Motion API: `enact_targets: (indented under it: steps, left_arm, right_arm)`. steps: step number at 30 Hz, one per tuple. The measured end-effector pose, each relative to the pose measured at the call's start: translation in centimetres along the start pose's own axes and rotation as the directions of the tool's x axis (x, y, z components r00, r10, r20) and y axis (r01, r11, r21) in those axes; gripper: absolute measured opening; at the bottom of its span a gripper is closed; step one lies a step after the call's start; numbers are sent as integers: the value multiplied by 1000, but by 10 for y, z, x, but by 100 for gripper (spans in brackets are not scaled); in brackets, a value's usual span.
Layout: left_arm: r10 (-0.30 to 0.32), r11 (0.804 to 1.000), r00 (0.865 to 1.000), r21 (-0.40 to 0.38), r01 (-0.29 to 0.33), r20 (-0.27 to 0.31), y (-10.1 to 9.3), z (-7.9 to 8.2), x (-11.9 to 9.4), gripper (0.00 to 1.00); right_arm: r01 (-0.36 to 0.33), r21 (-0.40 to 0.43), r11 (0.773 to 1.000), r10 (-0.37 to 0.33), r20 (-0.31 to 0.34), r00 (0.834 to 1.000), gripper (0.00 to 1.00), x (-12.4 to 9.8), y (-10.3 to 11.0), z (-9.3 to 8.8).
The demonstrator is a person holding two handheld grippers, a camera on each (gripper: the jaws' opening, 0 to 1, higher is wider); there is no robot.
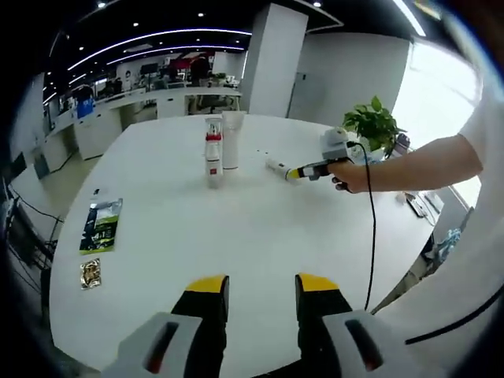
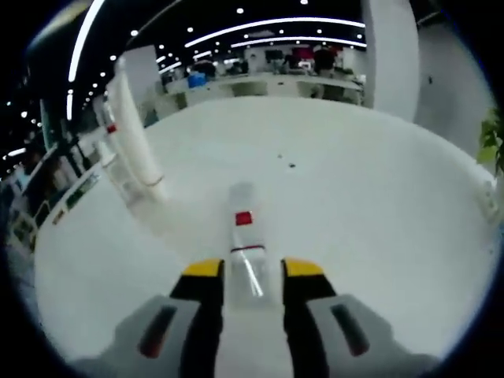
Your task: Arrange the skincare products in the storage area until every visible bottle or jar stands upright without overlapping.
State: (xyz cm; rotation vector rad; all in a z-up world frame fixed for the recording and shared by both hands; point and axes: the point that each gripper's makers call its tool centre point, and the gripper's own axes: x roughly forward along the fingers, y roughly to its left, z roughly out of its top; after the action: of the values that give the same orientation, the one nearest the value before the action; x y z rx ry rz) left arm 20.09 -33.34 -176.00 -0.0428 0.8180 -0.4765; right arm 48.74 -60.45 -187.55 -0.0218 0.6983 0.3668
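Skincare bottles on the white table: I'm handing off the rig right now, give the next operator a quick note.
Left hand-held gripper: open, holding nothing, hanging back over the near table.
Right hand-held gripper: jaws either side of the lying clear bottle; grip cannot be confirmed.
Done: the red-labelled bottle and white tube stand upright side by side.
Left: stand the lying bottle up beside them, without overlap.

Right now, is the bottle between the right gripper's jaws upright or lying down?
Lying down: the bottle rests lengthwise on the white table between the right gripper jaws.
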Motion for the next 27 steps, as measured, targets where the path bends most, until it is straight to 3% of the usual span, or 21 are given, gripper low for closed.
enact_targets:
  steps: [2,7,9,13,20,27]
  left_arm:
    - [3,1000,1000,3,-3,0,1,-1,-2,34]
    - [23,1000,999,-8,-23,25,6,3,-9,34]
    - [25,1000,999,-6,-25,27,7,3,-10,34]
    - [21,1000,999,-2,-21,24,5,-1,-11,34]
    - [-2,1000,1000,8,2,19,-1,-4,-8,34]
    - [-53,997,999,48,54,-4,-4,-1,0,34]
  right_arm:
    - [5,17,1000,-5,-6,1000,25,0,-1,-2]
    - [-12,-32,999,10,-60,998,19,4,3,-19]
    - [-16,-41,999,15,-35,999,19,1,5,-13]
    - [-36,-74,997,32,-51,998,18,1,7,-14]
    - [-66,60,996,66,3,998,17,-14,16,-19]
    - [-125,189,974,112,75,991,17,-39,38,-28]
